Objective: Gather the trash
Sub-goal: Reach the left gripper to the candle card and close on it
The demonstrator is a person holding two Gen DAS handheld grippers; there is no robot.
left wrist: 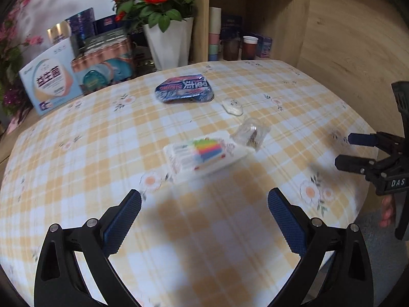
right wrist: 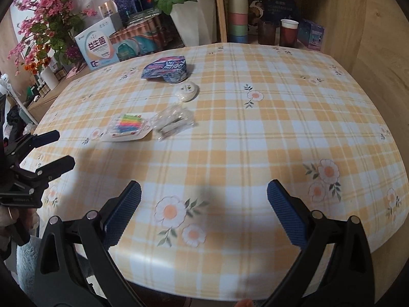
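Several pieces of trash lie on the yellow-checked tablecloth (left wrist: 102,138): a blue-pink foil snack bag (left wrist: 184,88) (right wrist: 167,70), a small white round wrapper (left wrist: 232,105) (right wrist: 187,91), a crumpled clear plastic bag (left wrist: 250,133) (right wrist: 173,121) and a flat white pack with rainbow stripes (left wrist: 204,154) (right wrist: 129,127). My left gripper (left wrist: 204,217) (right wrist: 58,148) hovers open just in front of the rainbow pack, holding nothing. My right gripper (right wrist: 203,209) (left wrist: 343,151) is open over the near right part of the table, empty.
Behind the table stand printed boxes (left wrist: 51,87) (right wrist: 98,48), a white vase with red roses (left wrist: 167,41) (right wrist: 194,20), pink artificial flowers (right wrist: 46,20), and a wooden shelf with stacked cups (left wrist: 214,35) (right wrist: 237,12). A wooden wall (left wrist: 358,38) borders the right side.
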